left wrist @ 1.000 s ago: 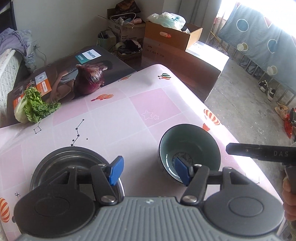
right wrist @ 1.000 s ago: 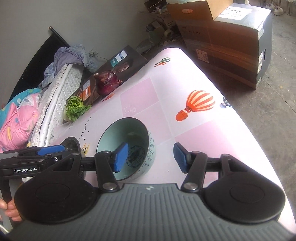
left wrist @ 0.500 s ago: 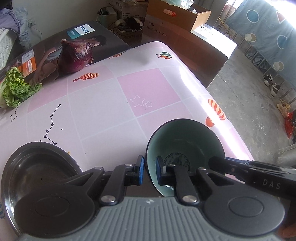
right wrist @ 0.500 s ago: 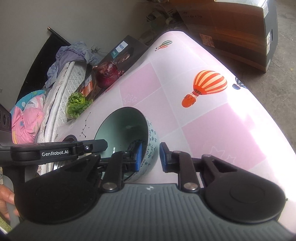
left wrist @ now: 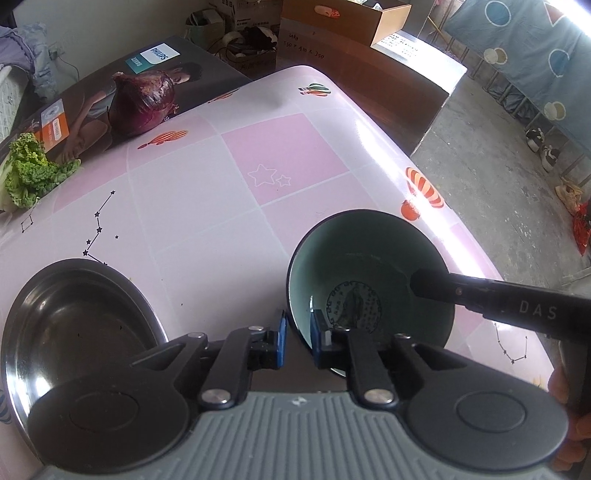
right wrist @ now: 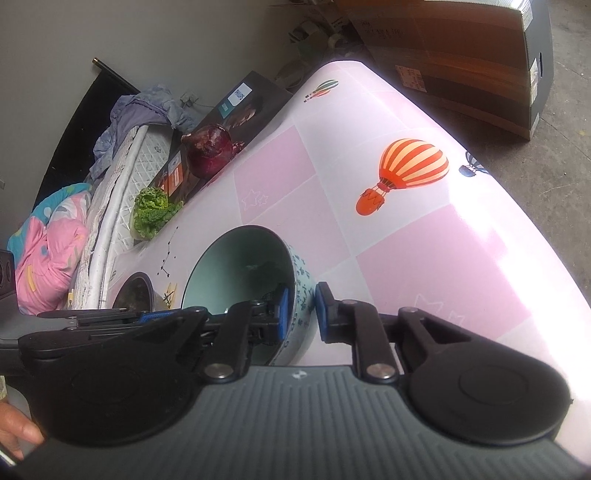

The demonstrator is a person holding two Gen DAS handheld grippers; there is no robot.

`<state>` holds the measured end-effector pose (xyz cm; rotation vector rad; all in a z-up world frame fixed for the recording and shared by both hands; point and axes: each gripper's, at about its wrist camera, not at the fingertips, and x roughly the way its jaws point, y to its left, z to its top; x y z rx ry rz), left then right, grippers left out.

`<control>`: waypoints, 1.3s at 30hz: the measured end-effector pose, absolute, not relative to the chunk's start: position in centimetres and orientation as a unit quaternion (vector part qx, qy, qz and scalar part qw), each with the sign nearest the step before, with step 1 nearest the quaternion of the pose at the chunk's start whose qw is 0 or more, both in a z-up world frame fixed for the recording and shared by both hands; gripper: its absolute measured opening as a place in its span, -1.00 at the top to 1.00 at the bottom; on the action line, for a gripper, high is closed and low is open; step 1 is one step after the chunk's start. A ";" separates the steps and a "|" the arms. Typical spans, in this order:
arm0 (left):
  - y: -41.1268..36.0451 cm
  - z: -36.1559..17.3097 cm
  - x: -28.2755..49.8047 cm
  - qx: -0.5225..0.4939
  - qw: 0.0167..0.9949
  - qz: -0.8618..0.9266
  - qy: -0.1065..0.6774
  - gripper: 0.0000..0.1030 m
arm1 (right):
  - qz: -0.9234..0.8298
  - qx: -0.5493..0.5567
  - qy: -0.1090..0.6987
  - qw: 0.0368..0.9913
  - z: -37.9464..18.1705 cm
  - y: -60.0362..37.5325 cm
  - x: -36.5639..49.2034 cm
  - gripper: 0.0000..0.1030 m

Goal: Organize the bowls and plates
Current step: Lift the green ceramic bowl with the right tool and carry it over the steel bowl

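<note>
A bowl (left wrist: pixel 369 266), teal inside with a white flowered outside (right wrist: pixel 301 295), stands on the pink table (left wrist: pixel 184 192). My left gripper (left wrist: pixel 297 332) is shut on its near left rim, one blue pad inside and one outside. My right gripper (right wrist: pixel 300 306) is shut on the opposite wall of the bowl in the same way. In the left wrist view one of its black fingers (left wrist: pixel 480 295) reaches over the bowl from the right. A shallow steel plate (left wrist: pixel 74 325) lies just left of the bowl; it also shows in the right wrist view (right wrist: pixel 135 295).
A red onion (left wrist: pixel 142 103) and a lettuce (left wrist: pixel 29 173) rest on a flat printed box (left wrist: pixel 92 92) at the table's far left. Cardboard boxes (left wrist: pixel 351 29) stand on the floor beyond. The table edge (left wrist: pixel 461 229) runs close to the bowl's right.
Both grippers came down onto the bowl and went from open to shut on its rim, the left on the near left side, the right on the right side.
</note>
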<state>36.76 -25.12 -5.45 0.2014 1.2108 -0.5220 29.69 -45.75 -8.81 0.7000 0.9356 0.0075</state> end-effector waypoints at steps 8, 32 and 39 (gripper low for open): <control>-25.0 -6.7 37.1 0.071 0.775 -0.240 0.580 0.66 | 0.004 0.353 0.447 0.822 -10.1 -45.9 29.9 0.62; -19.7 -1.2 36.4 0.034 0.806 -0.223 0.547 0.64 | 0.033 0.344 0.419 0.839 -4.6 -43.1 31.1 0.66; -12.6 0.3 37.2 0.018 0.823 -0.169 0.542 0.63 | 0.094 0.332 0.417 0.841 -2.4 -37.2 35.1 0.66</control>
